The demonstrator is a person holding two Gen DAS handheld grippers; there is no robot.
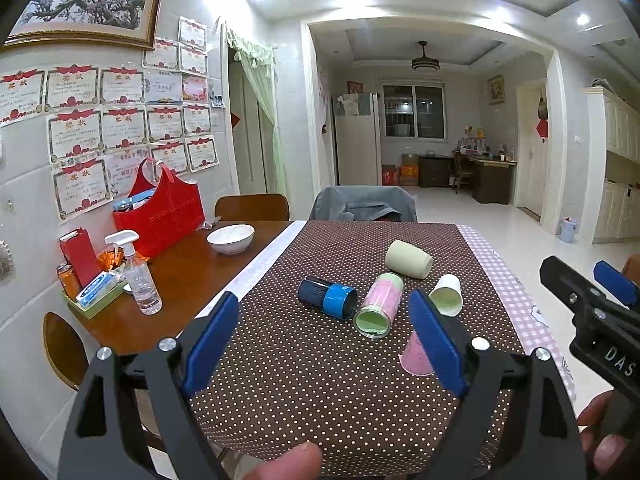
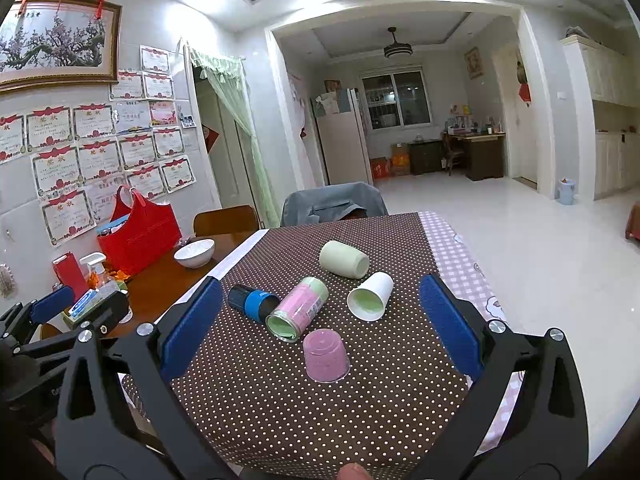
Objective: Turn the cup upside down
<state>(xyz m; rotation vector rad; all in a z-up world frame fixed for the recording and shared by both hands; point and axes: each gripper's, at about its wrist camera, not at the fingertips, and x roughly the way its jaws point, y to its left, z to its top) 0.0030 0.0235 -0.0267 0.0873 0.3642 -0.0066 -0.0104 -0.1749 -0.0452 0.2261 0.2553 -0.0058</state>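
Note:
Several cups are on the brown dotted tablecloth. A pink cup stands upside down nearest me; in the left wrist view my finger partly hides it. A pink-and-green cup, a blue cup, a white cup with green inside and a pale green cup lie on their sides. My right gripper is open and empty, above the table's near edge, with the pink cup between its fingers' line. My left gripper is open and empty, short of the cups.
A wooden table to the left holds a white bowl, a red bag, a spray bottle and small boxes. A chair with a grey jacket stands at the far end. The checked cloth edge is on the right.

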